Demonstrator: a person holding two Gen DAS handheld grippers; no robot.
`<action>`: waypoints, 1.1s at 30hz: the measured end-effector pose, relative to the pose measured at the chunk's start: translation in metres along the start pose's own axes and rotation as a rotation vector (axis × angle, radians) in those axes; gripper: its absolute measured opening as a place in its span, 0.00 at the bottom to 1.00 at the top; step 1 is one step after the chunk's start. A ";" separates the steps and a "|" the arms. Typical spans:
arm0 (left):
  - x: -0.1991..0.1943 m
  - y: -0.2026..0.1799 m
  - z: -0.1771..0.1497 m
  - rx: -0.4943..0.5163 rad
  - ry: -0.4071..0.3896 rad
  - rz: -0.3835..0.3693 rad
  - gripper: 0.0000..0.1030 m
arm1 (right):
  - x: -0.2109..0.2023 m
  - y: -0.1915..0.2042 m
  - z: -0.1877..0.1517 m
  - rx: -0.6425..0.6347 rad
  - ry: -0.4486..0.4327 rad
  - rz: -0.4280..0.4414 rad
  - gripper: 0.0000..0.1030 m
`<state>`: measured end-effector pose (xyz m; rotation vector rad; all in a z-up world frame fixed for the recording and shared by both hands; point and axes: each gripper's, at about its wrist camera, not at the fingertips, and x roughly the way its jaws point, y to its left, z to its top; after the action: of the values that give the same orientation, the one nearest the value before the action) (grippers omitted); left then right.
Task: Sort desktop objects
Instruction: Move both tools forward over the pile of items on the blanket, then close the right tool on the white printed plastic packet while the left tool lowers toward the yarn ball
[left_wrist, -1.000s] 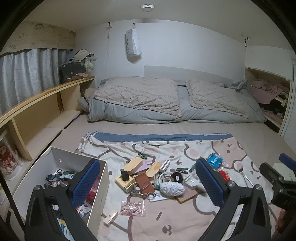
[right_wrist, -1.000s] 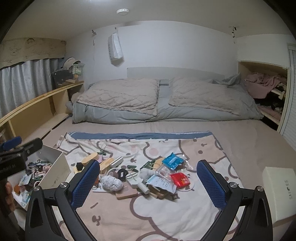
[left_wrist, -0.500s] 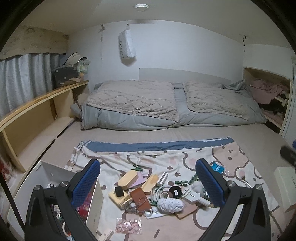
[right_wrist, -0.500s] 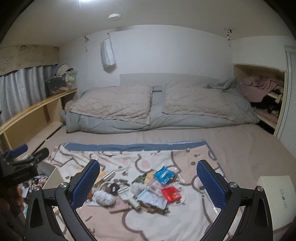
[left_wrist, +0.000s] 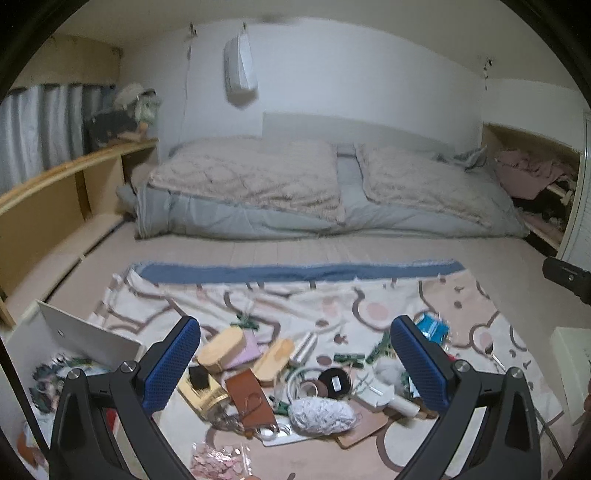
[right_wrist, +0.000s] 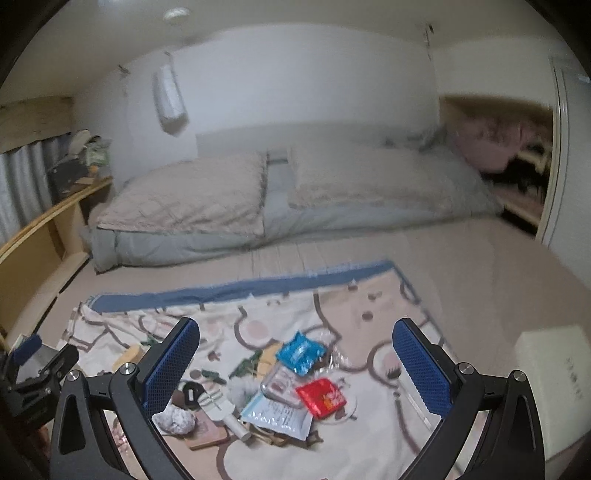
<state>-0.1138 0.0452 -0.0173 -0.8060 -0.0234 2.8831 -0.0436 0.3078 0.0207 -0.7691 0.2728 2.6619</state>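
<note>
A pile of small objects lies on a patterned blanket (left_wrist: 332, 295): wooden cases (left_wrist: 221, 349), a brown leather pouch (left_wrist: 249, 400), a speckled grey ball (left_wrist: 319, 415), a black round tin (left_wrist: 334, 380), a blue packet (right_wrist: 299, 352) and a red packet (right_wrist: 321, 397). My left gripper (left_wrist: 295, 363) is open and empty above the pile. My right gripper (right_wrist: 295, 363) is open and empty above the packets. A white box (left_wrist: 85, 338) with sorted items stands at the left.
A second white box (right_wrist: 554, 373) stands at the right of the blanket. Folded bedding (left_wrist: 314, 192) lies behind. A wooden shelf (left_wrist: 55, 192) runs along the left wall. An alcove with clothes (left_wrist: 532, 177) is at the right.
Both grippers have tilted back down toward the pile after rising. The right gripper view has rolled and swung to the right. Both stay open and empty.
</note>
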 end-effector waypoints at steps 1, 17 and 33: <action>0.005 0.000 -0.003 -0.005 0.013 -0.010 1.00 | 0.007 -0.002 -0.003 0.004 0.016 -0.005 1.00; 0.068 -0.005 -0.049 0.013 0.191 -0.002 1.00 | 0.098 -0.015 -0.044 0.101 0.305 0.014 1.00; 0.097 -0.012 -0.093 0.111 0.232 0.004 1.00 | 0.156 0.008 -0.106 0.188 0.580 0.034 1.00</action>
<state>-0.1464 0.0686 -0.1461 -1.1113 0.1624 2.7464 -0.1195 0.3146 -0.1526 -1.4632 0.6718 2.3362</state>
